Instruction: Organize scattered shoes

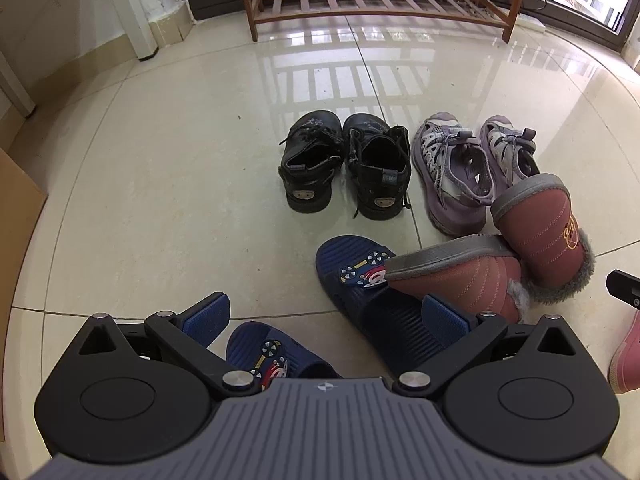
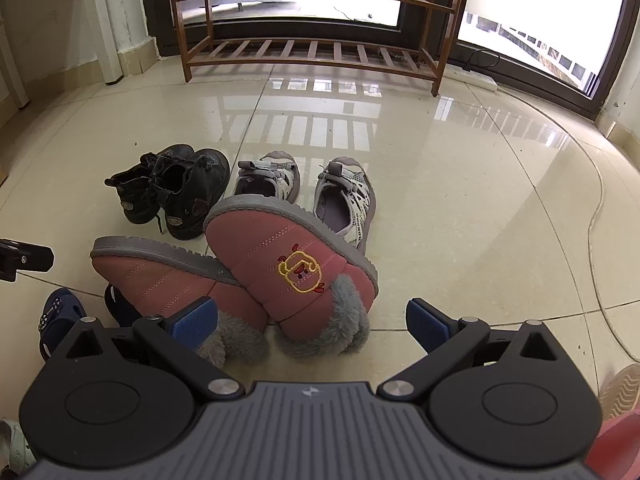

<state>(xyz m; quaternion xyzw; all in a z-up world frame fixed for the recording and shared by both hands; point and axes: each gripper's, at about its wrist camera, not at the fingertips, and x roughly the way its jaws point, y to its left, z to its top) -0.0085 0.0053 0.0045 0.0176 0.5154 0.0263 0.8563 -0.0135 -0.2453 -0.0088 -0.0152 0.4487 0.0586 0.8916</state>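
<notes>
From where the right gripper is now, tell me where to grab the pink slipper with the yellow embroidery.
Take the pink slipper at its furry grey collar, coming straight in from the heel end. The opening faces the open right gripper, and its toe is propped on the other pink slipper, so the sole edge is harder to reach.

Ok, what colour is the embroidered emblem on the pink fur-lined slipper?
Yellow outline with small red accents on the pink slipper; the right wrist view shows it best.
</notes>
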